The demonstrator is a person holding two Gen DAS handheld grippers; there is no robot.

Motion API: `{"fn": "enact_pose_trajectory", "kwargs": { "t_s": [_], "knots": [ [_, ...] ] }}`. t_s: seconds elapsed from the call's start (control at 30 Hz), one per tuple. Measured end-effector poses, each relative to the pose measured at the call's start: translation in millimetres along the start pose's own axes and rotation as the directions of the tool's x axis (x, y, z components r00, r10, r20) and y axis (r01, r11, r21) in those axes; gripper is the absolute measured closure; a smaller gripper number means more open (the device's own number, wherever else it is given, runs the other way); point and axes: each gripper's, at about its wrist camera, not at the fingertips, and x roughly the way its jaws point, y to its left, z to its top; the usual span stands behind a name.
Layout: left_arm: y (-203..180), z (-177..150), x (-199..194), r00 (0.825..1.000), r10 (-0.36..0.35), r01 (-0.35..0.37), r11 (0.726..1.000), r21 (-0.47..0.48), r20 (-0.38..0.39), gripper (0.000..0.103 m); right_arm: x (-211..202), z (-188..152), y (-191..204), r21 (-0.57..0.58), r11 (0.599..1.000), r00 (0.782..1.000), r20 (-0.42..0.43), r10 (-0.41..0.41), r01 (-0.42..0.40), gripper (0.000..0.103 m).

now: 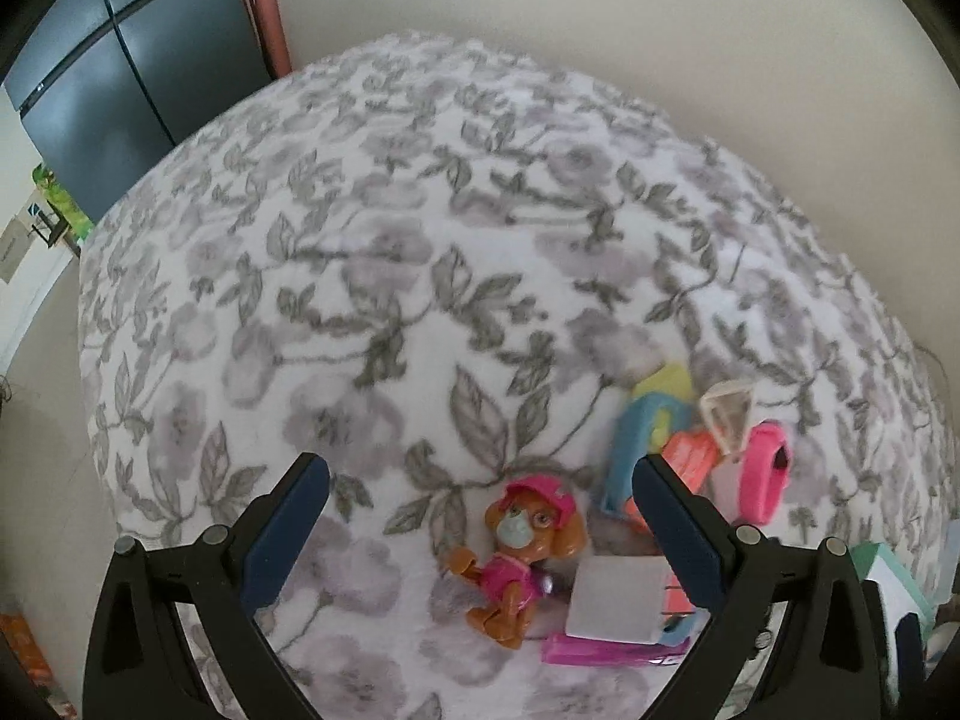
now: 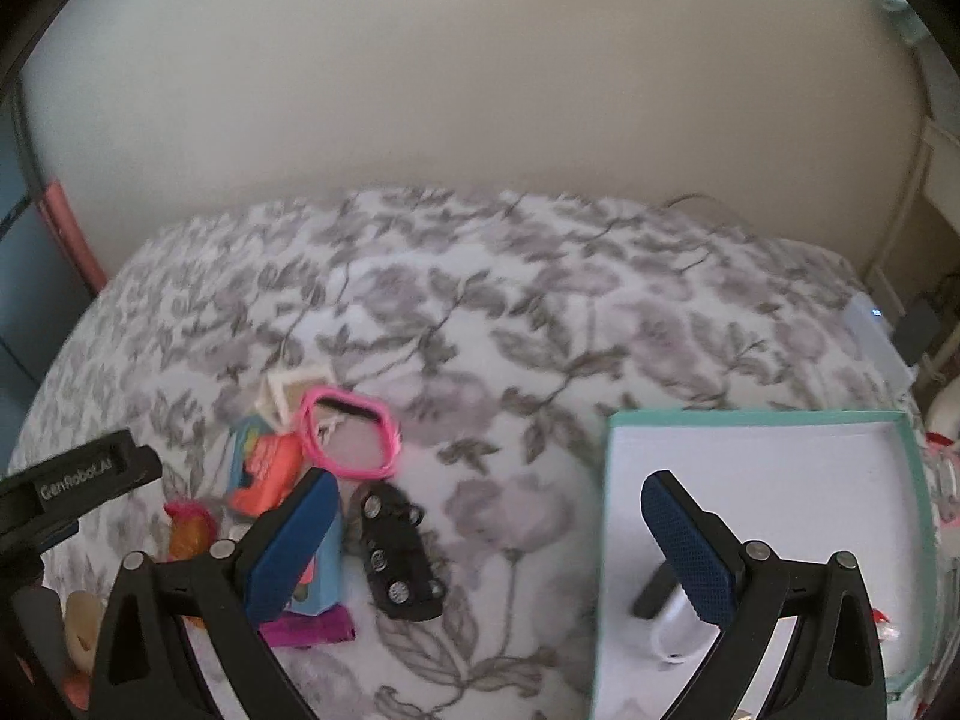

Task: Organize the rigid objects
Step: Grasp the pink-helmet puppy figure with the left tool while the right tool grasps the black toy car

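Toys lie heaped on the floral bed cover point(image 1: 360, 300): a dog figure point(image 1: 522, 558) on its back, head toward the far wall, and a black toy car chassis point(image 2: 393, 552) with its long axis running near to far. Left tool point(image 1: 480, 516) gapes wide, empty; right tool point(image 2: 489, 534) too, beside the mint-rimmed box point(image 2: 915, 480).

Left gripper point(image 1: 480, 510) jaws wide apart, empty — hovers over floral blanket point(image 1: 360, 276). Brown dog figure point(image 1: 522, 558) in pink lies between fingers; pink ring point(image 1: 762, 474) and white block point(image 1: 618, 600) right of it.
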Motion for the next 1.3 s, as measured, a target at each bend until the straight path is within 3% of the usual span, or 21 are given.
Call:
{"fn": "enact_pose_trajectory", "kwargs": {
  "t_s": [0.23,0.53,0.63,0.7,0.83,1.0,1.23,1.3],
  "knots": [
    [-3.5,-10.6,33.8,0.994,0.018,-0.019,1.000,-0.007,-0.104,0.002,30.0,-21.2,19.4,-0.066,0.998,0.995,-0.099,0.014,-0.021,0.015],
    [-5.7,-18.3,52.8,0.988,0.027,-0.029,1.000,-0.010,-0.155,0.003,47.9,-32.9,31.9,-0.126,0.992,0.989,-0.145,0.001,-0.019,0.023],
    [-6.2,-21.5,62.9,0.983,0.009,-0.013,1.000,-0.020,-0.184,0.013,53.9,-35.8,35.6,-0.145,0.989,0.987,-0.158,-0.011,-0.013,0.026],
    [-5.4,-23.0,67.9,0.980,0.002,-0.009,0.999,-0.031,-0.200,0.026,55.7,-37.2,36.2,-0.149,0.989,0.987,-0.162,-0.014,-0.011,0.031],
    [-4.9,-23.5,72.1,0.979,-0.004,-0.003,0.999,-0.036,-0.202,0.032,56.0,-37.0,38.1,-0.153,0.988,0.988,-0.156,-0.006,-0.018,0.038],
    [-5.5,-25.9,72.3,0.982,0.001,-0.006,1.000,-0.026,-0.191,0.041,54.9,-37.3,42.2,-0.163,0.986,0.989,-0.147,0.010,-0.034,0.055],
    [-6.6,-23.6,70.4,0.981,-0.001,-0.004,1.000,-0.023,-0.192,0.041,51.9,-39.0,40.6,-0.147,0.988,0.987,-0.156,0.031,-0.054,0.070],
    [-6.4,-24.6,68.8,0.981,-0.001,-0.003,1.000,-0.020,-0.192,0.041,52.3,-39.1,38.6,-0.138,0.989,0.986,-0.161,0.036,-0.059,0.070]
  ]
}}
